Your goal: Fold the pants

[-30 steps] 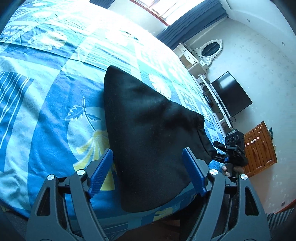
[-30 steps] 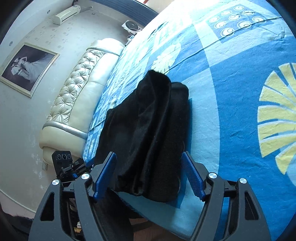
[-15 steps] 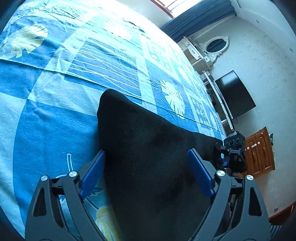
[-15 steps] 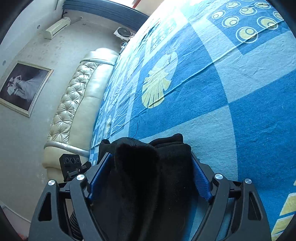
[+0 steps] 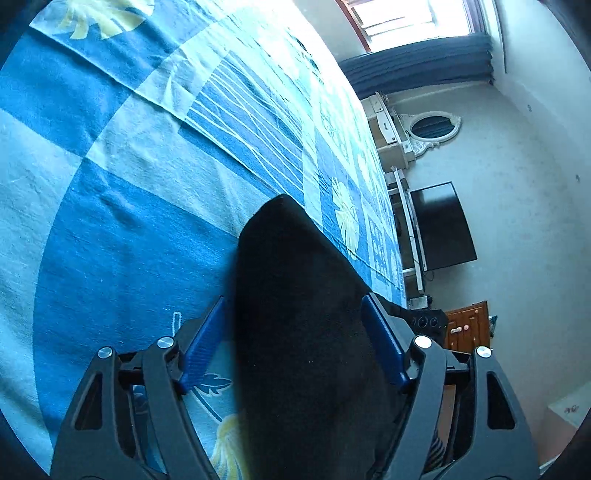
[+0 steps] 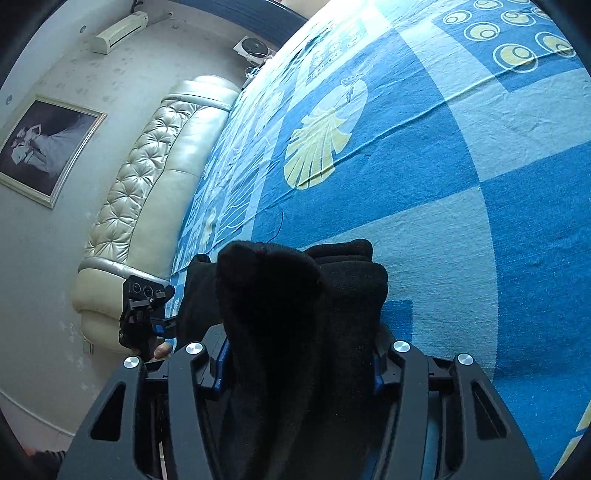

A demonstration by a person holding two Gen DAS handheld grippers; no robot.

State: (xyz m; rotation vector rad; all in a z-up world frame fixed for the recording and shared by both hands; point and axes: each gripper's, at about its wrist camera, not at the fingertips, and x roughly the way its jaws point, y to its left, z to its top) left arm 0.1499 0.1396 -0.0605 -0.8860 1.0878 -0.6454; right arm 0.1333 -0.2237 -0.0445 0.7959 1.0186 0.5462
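On blue patterned bedspread (image 5: 122, 229), black pants (image 5: 295, 332) are laid folded at near edge, far tip directed toward window (image 5: 413, 18). Bunched end of pants (image 6: 295, 314) is clamped by right gripper (image 6: 299, 354), jaws just closed onto cloth. Left gripper (image 5: 291, 343) is seen astride other end, jaws just narrowed, blue pads (image 5: 205, 347) flanking fabric, grip uncertain.

One pair of black pants (image 5: 295, 332) — two tongs (image 5: 291, 343) (image 6: 299, 354) — one bed (image 5: 110, 184).
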